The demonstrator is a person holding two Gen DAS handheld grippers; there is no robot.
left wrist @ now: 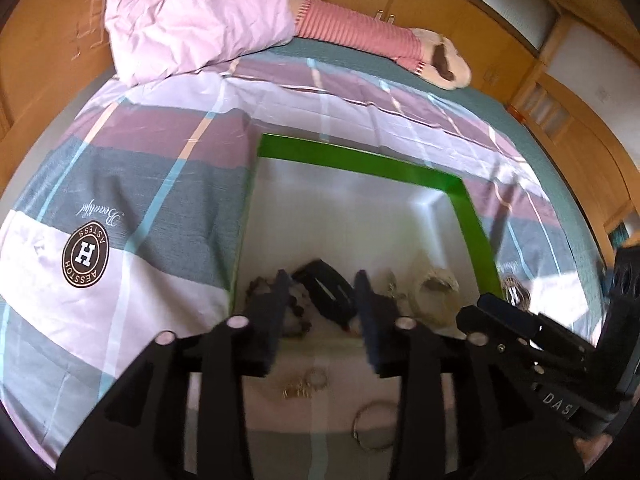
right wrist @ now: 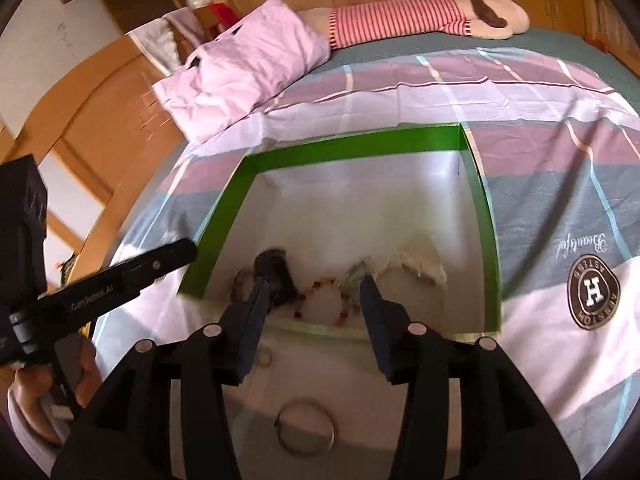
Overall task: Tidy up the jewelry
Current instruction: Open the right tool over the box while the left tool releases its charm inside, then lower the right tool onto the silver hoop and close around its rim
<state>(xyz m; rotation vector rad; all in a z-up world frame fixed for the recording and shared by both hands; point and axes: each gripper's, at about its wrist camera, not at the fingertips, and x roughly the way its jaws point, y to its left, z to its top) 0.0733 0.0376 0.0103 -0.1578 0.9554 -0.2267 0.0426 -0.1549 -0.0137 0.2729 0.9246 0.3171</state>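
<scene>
Left wrist: plaid bedsheet [left wrist: 160, 184], wooden cabinets [left wrist: 580, 92] behind

Pink pillow [left wrist: 192, 16] and striped plush doll [right wrist: 424, 12] on plaid bedsheet [left wrist: 120, 168].

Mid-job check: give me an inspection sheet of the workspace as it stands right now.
Surface: bed with plaid patchwork bedsheet.
Job's things: green-rimmed white shallow box holding a dark hair clip, a beaded bracelet and a cream fluffy band; silver bangle and small metal rings lie on the sheet outside it.
Clutter: folded pink cloth, striped plush doll.
Grippers: left gripper open, empty; right gripper open, empty.
Cables: nothing seen.
Surroundings: wooden cabinets.
</scene>
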